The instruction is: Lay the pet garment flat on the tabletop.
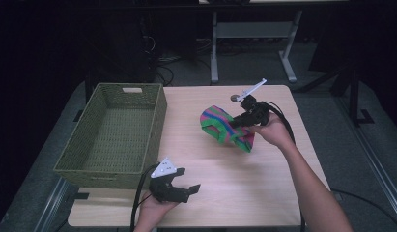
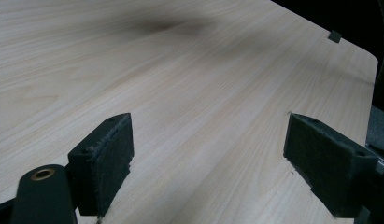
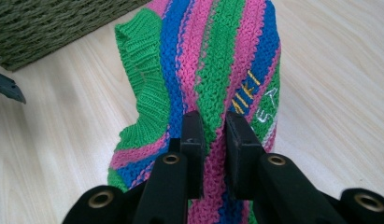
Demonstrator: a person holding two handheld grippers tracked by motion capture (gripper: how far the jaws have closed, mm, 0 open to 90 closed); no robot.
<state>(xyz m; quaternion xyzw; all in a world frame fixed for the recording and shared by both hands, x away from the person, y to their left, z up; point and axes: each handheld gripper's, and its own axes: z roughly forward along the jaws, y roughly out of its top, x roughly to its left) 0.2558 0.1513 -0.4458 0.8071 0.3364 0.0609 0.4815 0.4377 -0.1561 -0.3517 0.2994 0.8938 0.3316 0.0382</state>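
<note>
A knitted cloth [image 1: 224, 127] striped green, pink and blue hangs lifted above the middle of the wooden table [image 1: 220, 193]. My right gripper [image 1: 239, 121] is shut on it from the right side; in the right gripper view the two pads [image 3: 194, 135] pinch a fold of the knitted cloth [image 3: 213, 60]. My left gripper [image 1: 189, 189] rests low near the table's front edge, right of the basket's corner, with its jaws wide apart. The left gripper view has bare wood [image 2: 194, 93] between the pads [image 2: 108, 154].
A green woven basket [image 1: 75, 159] stands on the left part of the table, with nothing in it. Beyond the table's far edge stand a desk frame [image 1: 254, 43] and cables on the dark floor.
</note>
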